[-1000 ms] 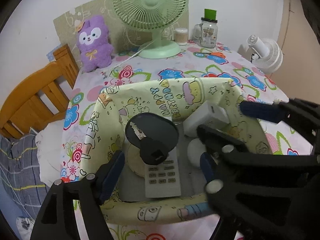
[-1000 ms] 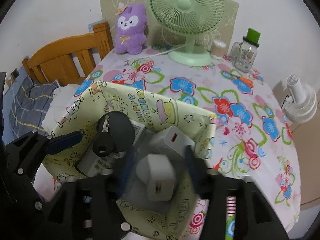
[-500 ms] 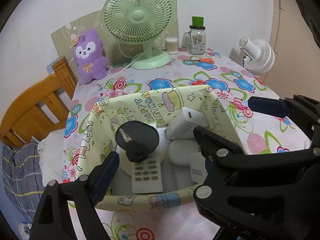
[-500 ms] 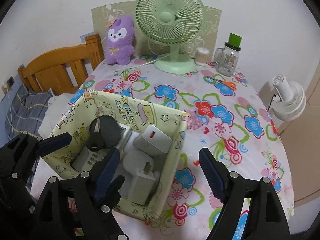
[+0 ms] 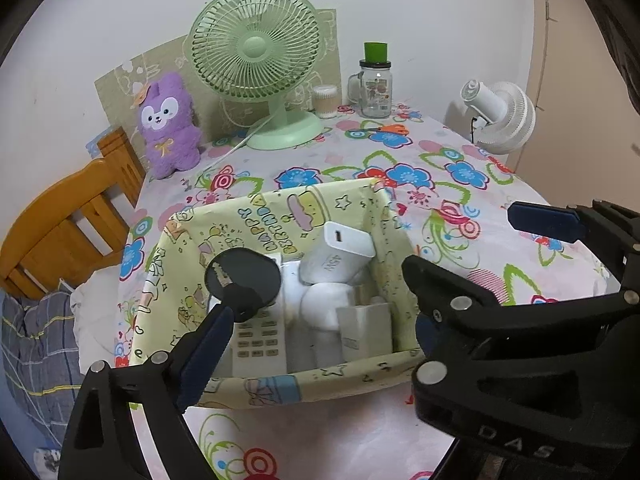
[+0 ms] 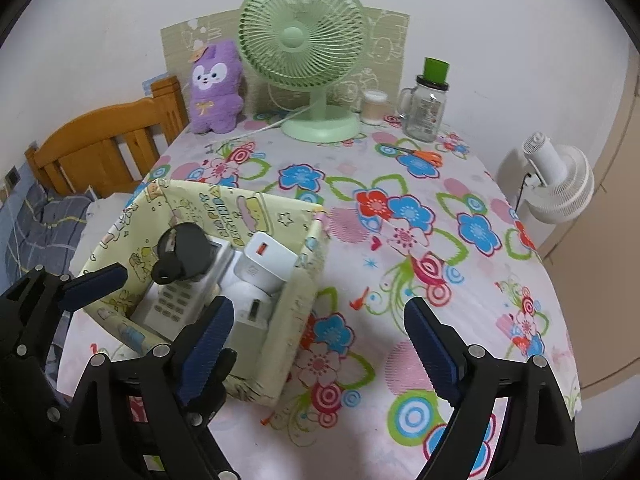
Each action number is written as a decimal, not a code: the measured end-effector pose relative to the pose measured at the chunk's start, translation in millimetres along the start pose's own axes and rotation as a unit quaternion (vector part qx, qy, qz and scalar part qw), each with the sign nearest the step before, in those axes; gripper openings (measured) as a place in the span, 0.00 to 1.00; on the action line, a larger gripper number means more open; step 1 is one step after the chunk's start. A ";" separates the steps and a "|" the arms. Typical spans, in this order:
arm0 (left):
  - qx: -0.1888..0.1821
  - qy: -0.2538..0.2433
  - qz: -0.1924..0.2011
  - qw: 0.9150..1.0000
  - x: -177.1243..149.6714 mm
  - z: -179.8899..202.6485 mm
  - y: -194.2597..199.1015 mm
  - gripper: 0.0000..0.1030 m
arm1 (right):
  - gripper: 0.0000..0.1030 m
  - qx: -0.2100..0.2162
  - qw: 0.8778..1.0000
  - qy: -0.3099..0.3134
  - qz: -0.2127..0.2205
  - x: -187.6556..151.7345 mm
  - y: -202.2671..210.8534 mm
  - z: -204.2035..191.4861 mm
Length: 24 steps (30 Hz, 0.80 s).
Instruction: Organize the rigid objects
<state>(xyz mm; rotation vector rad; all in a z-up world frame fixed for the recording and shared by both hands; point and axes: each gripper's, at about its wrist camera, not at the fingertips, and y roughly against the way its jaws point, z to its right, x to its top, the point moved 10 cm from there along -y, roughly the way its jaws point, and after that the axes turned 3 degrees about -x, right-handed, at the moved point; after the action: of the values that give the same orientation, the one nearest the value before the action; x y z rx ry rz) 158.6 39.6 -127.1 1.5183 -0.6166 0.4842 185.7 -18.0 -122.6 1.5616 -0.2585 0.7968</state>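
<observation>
"HAPPY BIRTHDAY" runs along the inside wall of the yellow fabric bin [image 5: 276, 216] on the counter [image 6: 400, 240]; a white charger [image 5: 338, 256] inside it reads "45W". The left hand-held gripper [image 5: 316, 320] and right hand-held gripper [image 6: 316, 344] hang just short of the bin, jaws just spread wide, released and empty.
</observation>
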 end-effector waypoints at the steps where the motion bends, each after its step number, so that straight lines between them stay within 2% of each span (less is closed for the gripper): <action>1: 0.000 -0.001 0.001 1.000 0.4 1.6 0.8 0.92 | 0.87 -0.001 1.000 -0.002 0.000 -0.3 0.8 3.0; 13: -0.006 0.005 0.011 1.000 6.4 26.2 6.6 0.95 | 0.87 -0.018 0.999 -0.034 0.009 -13.4 17.1 47.5; 24: -0.025 0.021 0.024 0.999 10.7 52.7 9.4 0.97 | 0.92 -0.040 0.996 -0.071 0.022 -28.8 31.0 97.9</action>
<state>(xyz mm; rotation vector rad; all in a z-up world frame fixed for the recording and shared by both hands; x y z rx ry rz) 157.0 -13.8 -115.5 1.4451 -0.6289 0.5337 178.7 -123.8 -111.9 1.5433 -0.4247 0.7011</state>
